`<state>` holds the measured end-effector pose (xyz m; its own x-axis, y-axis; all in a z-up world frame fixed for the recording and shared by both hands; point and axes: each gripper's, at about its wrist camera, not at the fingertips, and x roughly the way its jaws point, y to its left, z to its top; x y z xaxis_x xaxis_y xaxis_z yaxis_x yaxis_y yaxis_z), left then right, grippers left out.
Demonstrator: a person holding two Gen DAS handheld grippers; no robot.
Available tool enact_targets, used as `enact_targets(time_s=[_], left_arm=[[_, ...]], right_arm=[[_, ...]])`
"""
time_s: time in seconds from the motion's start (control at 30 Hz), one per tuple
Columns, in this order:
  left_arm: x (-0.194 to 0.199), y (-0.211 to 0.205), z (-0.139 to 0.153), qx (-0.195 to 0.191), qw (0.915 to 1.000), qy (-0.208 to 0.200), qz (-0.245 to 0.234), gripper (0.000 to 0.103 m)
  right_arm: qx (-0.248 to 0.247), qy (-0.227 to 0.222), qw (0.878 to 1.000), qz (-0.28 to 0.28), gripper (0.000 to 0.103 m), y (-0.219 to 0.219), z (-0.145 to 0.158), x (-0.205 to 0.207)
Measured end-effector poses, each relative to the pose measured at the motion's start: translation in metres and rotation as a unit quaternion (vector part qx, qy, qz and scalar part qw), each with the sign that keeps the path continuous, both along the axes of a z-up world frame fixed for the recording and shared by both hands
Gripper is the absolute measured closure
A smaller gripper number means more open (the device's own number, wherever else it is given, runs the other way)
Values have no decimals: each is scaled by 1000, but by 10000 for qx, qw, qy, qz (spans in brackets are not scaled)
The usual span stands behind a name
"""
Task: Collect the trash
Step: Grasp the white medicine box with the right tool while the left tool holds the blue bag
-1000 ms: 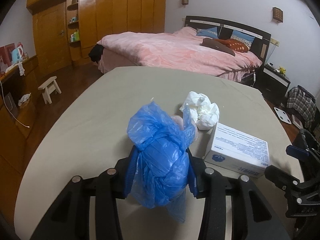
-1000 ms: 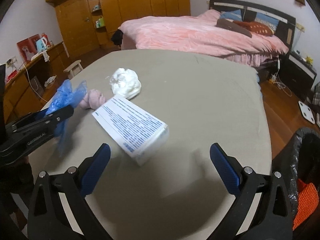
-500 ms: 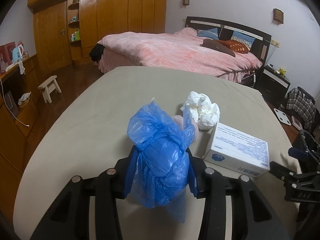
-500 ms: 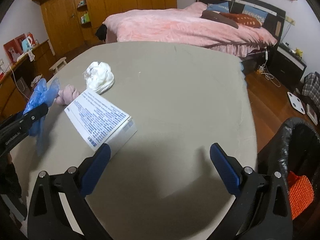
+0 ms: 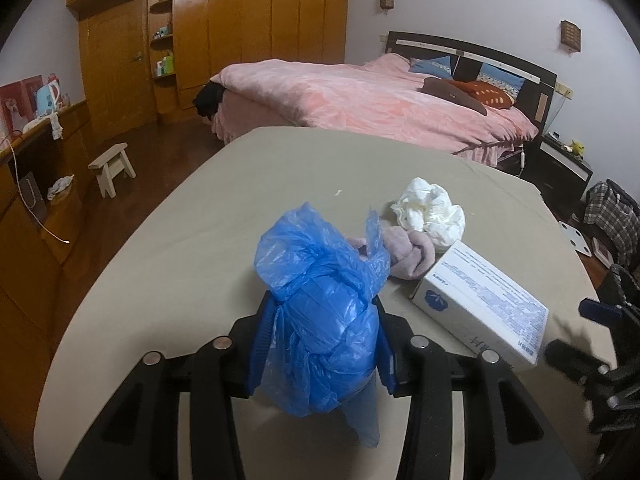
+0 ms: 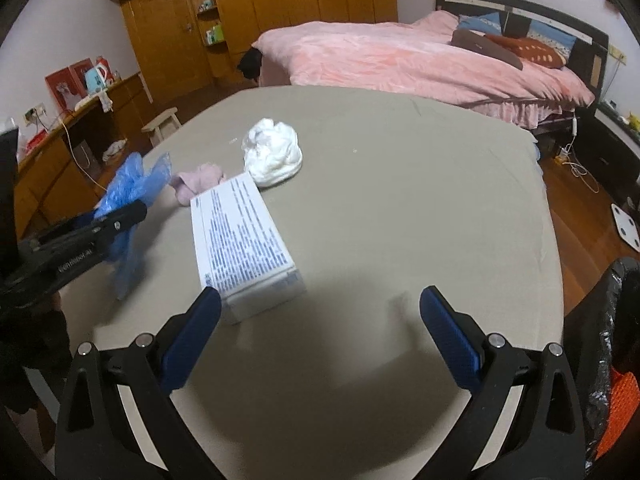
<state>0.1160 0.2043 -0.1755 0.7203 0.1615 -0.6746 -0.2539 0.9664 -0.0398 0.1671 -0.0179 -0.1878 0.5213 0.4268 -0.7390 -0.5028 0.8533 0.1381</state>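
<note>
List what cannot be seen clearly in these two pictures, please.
- Blue bag, left view: its contents are hidden by the crumpled plastic.
- Pink cloth, left view: partly behind the bag.
- Box, right view: print too small to read.
- Black bin, right view: cut off by the edge; contents mostly hidden.

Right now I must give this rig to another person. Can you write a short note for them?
Left gripper: shut on the blue plastic bag, held above the table.
Right gripper: open and empty, fingers just beside the near end of the white box.
On the table: white box, pink cloth, crumpled white paper.
Black bin bag: off the table's right edge.
Done: blue bag picked up.
Left: drop it in the bin, then collect the box, the cloth and the paper.
</note>
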Motion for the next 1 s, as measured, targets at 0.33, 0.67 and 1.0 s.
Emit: enact_targets(time_s=[0.33,0.67,1.0], left_arm=[[-2,6,0,-60,10000,0,39,59],[-2,11,-1,-127,9999,3,66,59],[-2,12,-1,-99,9999,-1,36,58]], right_arm=[[29,-53,9995,314,6,27,1,6],[-75,134,9984,551,21,50,-10,16],[-176,274,9972,678,38,62,-16,18]])
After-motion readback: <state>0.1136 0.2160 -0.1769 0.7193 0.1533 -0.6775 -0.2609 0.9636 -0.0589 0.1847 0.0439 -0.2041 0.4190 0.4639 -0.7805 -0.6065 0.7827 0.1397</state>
